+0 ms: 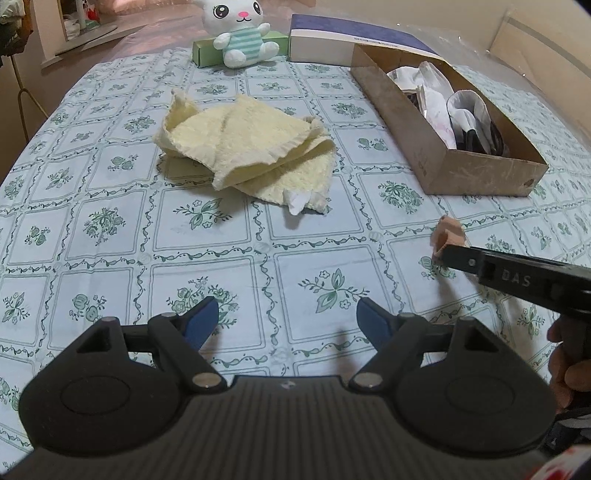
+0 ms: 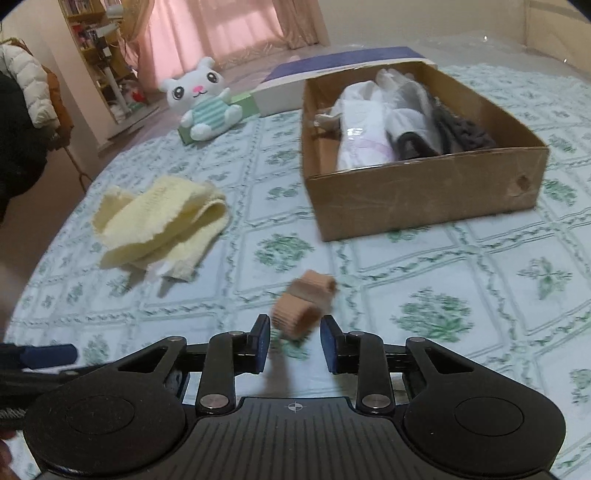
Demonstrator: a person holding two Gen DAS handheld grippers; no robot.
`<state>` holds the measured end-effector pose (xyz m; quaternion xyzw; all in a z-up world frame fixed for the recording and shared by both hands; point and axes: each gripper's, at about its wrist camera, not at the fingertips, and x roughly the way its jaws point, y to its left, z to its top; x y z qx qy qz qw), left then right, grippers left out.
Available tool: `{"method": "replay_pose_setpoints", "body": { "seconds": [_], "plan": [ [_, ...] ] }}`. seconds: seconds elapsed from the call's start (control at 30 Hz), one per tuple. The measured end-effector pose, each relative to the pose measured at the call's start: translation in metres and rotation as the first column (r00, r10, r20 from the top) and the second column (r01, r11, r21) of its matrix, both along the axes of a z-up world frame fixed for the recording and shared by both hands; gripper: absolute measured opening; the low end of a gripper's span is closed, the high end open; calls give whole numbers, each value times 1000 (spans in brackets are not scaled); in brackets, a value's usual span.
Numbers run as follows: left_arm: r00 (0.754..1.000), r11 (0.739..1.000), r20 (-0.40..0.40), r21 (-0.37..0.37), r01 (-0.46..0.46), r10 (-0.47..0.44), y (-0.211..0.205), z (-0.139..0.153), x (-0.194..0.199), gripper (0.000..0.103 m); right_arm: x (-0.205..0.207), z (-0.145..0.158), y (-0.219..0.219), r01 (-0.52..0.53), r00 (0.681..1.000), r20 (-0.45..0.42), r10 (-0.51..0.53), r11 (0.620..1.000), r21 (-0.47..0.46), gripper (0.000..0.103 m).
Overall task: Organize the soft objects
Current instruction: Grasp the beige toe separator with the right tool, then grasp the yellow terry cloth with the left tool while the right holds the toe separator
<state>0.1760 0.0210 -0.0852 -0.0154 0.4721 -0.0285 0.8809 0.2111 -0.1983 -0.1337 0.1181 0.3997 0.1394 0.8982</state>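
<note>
A small tan rolled cloth (image 2: 301,306) sits just ahead of my right gripper (image 2: 294,345), whose jaws stand open on either side of its near end; the view is blurred, so I cannot tell if it rests on the table or is off it. In the left wrist view the roll (image 1: 447,236) shows at the right gripper's tip. A crumpled pale yellow towel (image 1: 243,147) lies mid-table, also in the right wrist view (image 2: 162,225). An open cardboard box (image 2: 424,192) holds several folded soft items. My left gripper (image 1: 284,323) is open and empty above the tablecloth.
A white plush bunny (image 1: 243,35) leans on a green carton (image 1: 201,51) at the table's far edge, next to a blue-and-white box lid (image 1: 332,38). The box shows at right in the left wrist view (image 1: 476,173). A floral tablecloth (image 1: 110,229) covers the table.
</note>
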Motion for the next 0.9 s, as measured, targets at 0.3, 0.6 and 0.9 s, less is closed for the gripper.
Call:
{"method": "replay_pose_setpoints", "body": {
  "seconds": [0.3, 0.6, 0.9],
  "plan": [
    [1000, 1000, 2, 3, -10, 10, 3, -2, 5, 80, 6, -8, 11, 84, 996, -35, -84, 996, -20, 31],
    [1000, 1000, 20, -5, -6, 6, 4, -2, 11, 80, 4, -4, 8, -11, 999, 31, 12, 999, -33, 5],
    [995, 999, 88, -14, -37, 38, 15, 10, 33, 80, 14, 25, 29, -129, 977, 168, 133, 991, -38, 5]
  ]
}}
